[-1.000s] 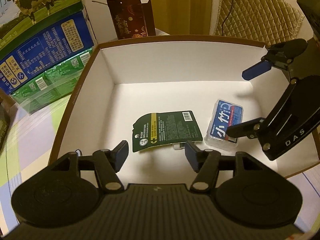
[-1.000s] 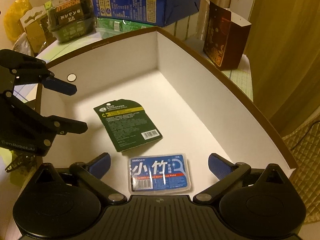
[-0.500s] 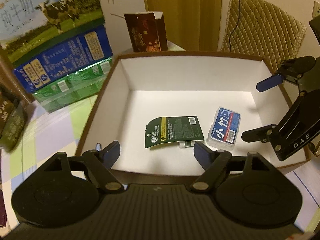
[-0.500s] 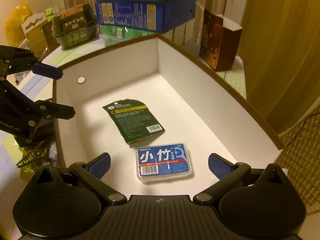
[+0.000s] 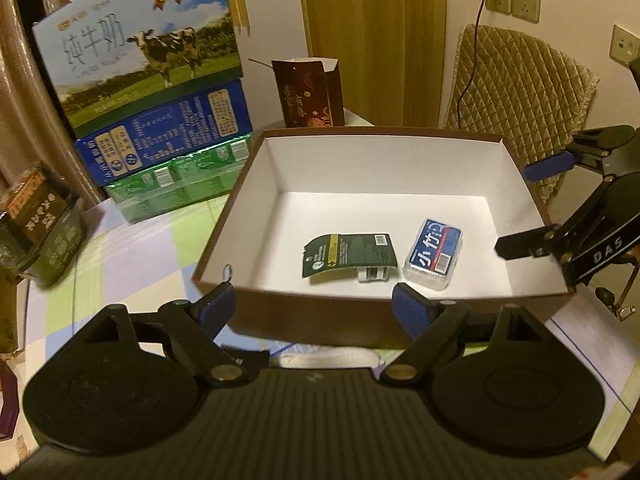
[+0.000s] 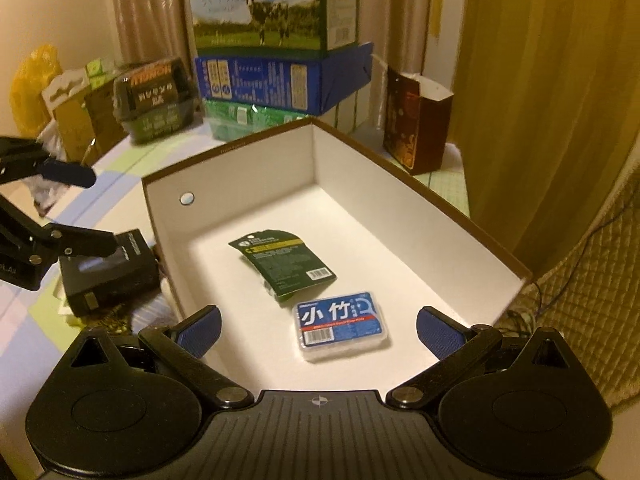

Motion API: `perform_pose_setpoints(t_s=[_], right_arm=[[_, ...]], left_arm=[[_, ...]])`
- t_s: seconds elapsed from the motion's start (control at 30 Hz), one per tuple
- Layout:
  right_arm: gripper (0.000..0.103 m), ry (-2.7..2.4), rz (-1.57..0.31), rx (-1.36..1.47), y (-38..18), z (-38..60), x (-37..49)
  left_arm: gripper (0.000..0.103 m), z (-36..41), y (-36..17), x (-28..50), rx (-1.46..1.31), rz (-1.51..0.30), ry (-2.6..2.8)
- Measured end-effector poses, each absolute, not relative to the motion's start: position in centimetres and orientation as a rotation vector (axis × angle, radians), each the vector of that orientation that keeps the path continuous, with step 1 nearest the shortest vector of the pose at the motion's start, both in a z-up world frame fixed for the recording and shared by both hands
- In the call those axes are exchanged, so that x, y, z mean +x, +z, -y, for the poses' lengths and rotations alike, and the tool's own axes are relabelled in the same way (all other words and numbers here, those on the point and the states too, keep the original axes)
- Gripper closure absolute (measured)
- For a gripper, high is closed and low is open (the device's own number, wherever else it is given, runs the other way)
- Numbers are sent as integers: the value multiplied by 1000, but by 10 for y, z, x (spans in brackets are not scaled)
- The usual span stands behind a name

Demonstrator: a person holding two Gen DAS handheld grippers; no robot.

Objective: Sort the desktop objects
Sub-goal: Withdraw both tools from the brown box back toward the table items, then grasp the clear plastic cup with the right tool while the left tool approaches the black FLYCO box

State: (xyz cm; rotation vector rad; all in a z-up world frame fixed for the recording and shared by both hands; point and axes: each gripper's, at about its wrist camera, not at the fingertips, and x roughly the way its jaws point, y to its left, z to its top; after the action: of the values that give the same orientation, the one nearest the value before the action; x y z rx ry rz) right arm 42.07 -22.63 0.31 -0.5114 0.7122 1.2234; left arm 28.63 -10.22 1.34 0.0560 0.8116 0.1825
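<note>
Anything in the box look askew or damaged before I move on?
Minor only: the green card pack lies tilted on the box floor, one end propped on its own contents. The blue floss case sits flat beside it, apart. No spill or damage shows.

Dim warm light, yellow curtain, quilted chair back.

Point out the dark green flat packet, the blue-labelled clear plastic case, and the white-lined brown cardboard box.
Dark green flat packet (image 5: 352, 254), left wrist view, printed face.
Blue-labelled clear plastic case (image 6: 340, 320), right wrist view, label.
White-lined brown cardboard box (image 6: 400, 208), right wrist view, inner right wall.
</note>
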Motion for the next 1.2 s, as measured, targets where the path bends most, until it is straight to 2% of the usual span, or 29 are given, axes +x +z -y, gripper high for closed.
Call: perform_pose_setpoints(t_s=[0.27,0.67,1.2], right_arm=[[2,1182,-704,-424,19,256,388],[2,1100,-696,-349,27,276,336],[2,1135,-817,-352,-2,263,274]], left_arm=[[15,89,32,238,63,-766,209],[14,62,35,174,43,-782,238],[14,43,13,124,-11,-844,233]])
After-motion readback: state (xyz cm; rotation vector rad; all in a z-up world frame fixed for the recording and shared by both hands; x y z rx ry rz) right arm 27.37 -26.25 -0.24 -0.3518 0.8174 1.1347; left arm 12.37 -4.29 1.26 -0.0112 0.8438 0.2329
